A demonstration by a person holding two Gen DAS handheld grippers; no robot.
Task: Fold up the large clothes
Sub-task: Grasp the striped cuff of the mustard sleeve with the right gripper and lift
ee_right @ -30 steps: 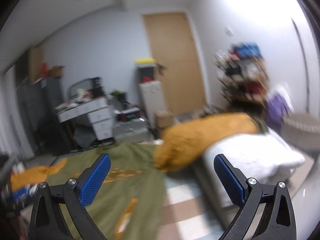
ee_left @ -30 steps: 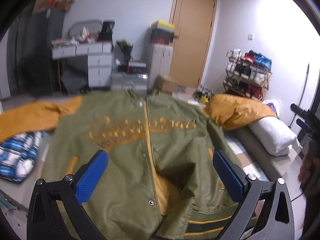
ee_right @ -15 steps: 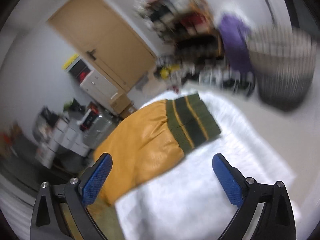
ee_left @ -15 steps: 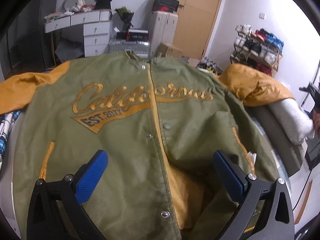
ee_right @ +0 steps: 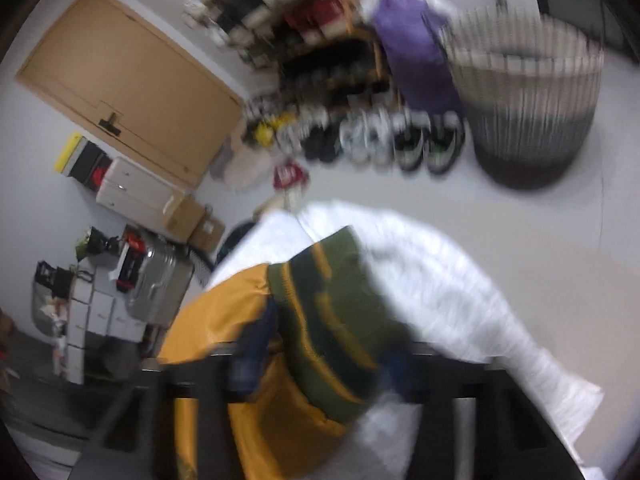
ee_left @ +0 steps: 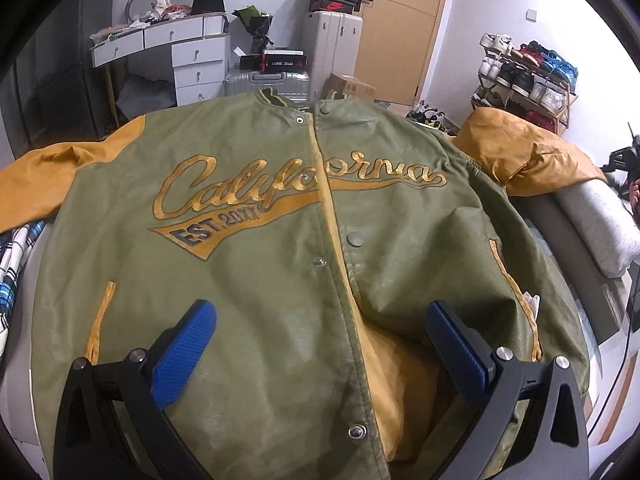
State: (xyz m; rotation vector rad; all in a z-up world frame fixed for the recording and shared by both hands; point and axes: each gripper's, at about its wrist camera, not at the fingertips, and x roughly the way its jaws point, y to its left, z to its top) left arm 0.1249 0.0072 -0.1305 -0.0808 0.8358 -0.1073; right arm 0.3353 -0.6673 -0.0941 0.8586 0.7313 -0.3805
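With the right gripper [ee_right: 320,360] just closed on the striped cuff [ee_right: 340,320], draw that sleeve across the jacket [ee_left: 280,240] chest while the left gripper [ee_left: 320,344], jaws wide, hovers over the hem.

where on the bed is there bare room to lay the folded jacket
Little. The jacket covers the middle; the white pillow under its cuff takes one side, checked cloth the other. Only a bare strip shows between jacket and pillow.

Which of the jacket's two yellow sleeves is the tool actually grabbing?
The sleeve draped over the white pillow: the right gripper has just closed on its green striped cuff. The other sleeve lies spread out, untouched.
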